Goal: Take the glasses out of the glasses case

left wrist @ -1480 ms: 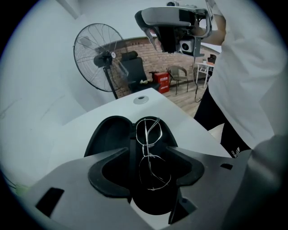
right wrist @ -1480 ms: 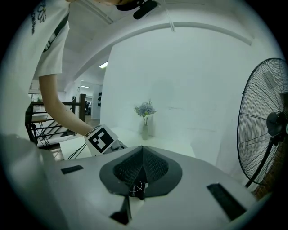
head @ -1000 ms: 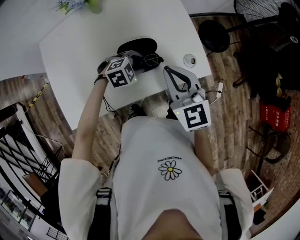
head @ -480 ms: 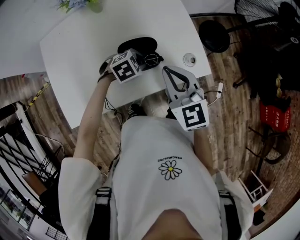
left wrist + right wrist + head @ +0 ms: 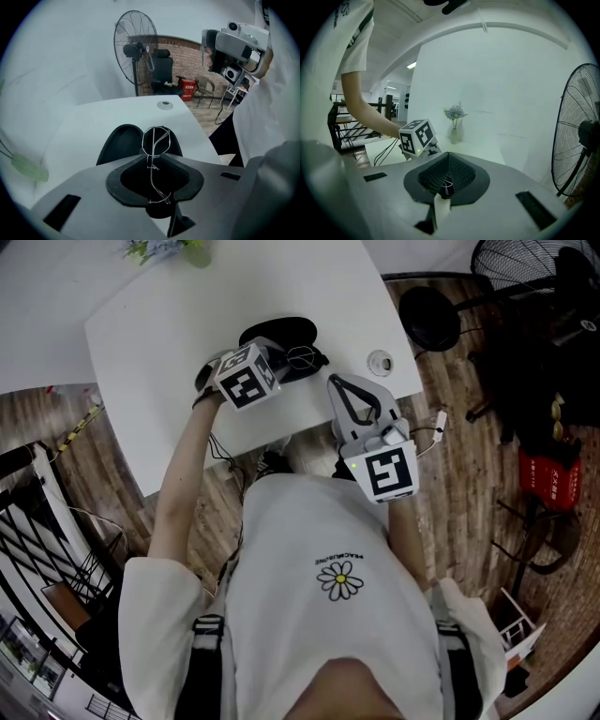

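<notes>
Left gripper view shows the left gripper [image 5: 151,159] with fingers [image 5: 130,158] just closing to pinch the wire glasses [image 5: 155,140], whose length runs straight ahead over the open glasses case [image 5: 119,143] on the counter [image 5: 84,122]; the right gripper [image 5: 447,157], fingers pressed together, sits well apart.

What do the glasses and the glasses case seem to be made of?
Glasses: thin silvery wire rim, probably metal, slightly shiny where it catches the light. Glasses case: black, smooth, matte moulded shell, perhaps plastic or a leather-like cover.
</notes>
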### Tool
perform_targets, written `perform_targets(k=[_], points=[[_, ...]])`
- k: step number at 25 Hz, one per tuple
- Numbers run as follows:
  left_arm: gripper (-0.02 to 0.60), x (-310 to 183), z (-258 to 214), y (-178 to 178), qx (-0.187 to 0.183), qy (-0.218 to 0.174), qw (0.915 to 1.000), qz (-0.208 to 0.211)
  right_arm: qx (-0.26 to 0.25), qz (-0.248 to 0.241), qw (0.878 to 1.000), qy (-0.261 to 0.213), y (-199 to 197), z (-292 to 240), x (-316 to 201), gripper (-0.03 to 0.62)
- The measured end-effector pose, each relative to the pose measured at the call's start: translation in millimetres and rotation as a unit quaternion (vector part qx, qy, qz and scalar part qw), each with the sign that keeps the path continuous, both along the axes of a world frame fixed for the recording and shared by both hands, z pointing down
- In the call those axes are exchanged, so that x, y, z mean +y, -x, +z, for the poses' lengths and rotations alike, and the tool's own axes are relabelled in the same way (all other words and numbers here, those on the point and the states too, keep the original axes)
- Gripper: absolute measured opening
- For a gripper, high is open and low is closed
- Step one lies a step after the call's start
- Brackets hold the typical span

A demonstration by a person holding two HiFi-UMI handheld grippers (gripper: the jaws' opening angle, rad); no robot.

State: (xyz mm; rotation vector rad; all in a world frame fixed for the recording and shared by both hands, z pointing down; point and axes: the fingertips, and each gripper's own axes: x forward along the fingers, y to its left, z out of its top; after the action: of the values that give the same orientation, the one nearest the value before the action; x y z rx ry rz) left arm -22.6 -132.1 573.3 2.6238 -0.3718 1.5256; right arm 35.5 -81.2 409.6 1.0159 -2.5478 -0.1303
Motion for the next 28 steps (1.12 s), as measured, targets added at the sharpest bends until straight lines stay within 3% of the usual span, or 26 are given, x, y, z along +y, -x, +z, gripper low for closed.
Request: perform_targets(k=[12,18,24,28], points=[[0.092,-17,-41,7,0.014,-0.059,0.998,-0.015,-0.01,0.003,1.0,-0.023,6,-16,-8,0.009],[0.094,-29,-68,11,0.027,-0.094,0.9941,-0.045,0.001,0.018,0.999,-0.034,3,-23,-24,0.009],[0.094,-44,-109,14,0.046,-0.155,0.9845,-0.068,-0.011,0.037,0.999,-0.032,0,-28,-37,0.009],[0.092,-56,-152,20,0.08,-0.206,0.9708,-0.094,-0.014,0.04,0.999,-0.033,3,-30,-45,0.009]])
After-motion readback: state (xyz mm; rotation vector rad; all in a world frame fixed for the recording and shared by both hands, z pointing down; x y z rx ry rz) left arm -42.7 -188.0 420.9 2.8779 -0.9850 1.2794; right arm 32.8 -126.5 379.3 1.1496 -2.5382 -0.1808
